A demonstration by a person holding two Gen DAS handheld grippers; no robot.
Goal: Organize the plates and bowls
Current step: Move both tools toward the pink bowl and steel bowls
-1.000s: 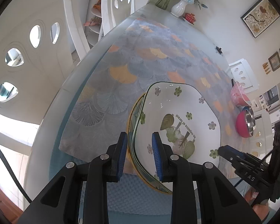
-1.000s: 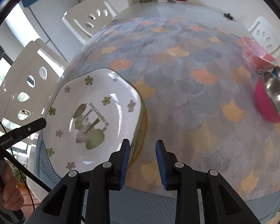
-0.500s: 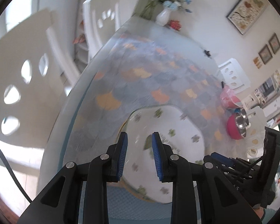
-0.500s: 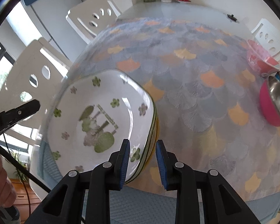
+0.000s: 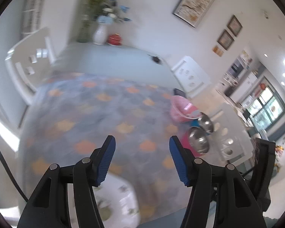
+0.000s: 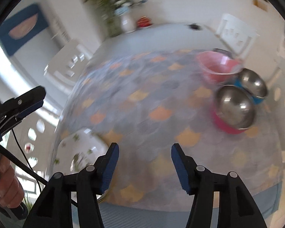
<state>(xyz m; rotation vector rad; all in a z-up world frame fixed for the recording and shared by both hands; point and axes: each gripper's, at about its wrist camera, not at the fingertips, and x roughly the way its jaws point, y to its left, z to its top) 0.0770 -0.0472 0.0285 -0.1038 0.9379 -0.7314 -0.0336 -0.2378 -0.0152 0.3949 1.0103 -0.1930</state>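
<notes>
We see a round desk (image 6: 180, 36) under a scale-patterned cloth (image 6: 152, 98) of grey-blue and orange, with white chairs (image 5: 190, 76) around it and a white vase of flowers (image 5: 100, 34) at its far edge; framed pictures (image 5: 197, 1) hang on the wall. Both views are blurred. The flowered plate (image 6: 79, 152) lies flat at the near left edge of the desk, its long axis too blurred to tell. Far right, a pink bowl (image 6: 218, 66) stands just beside two steel bowls, one in a magenta shell (image 6: 233, 108), one in a blue shell (image 6: 252, 85); nothing shows inside them. Our left tongs (image 5: 142, 161) and right tongs (image 6: 144, 167) both gape wide above the cloth, holding nothing.
</notes>
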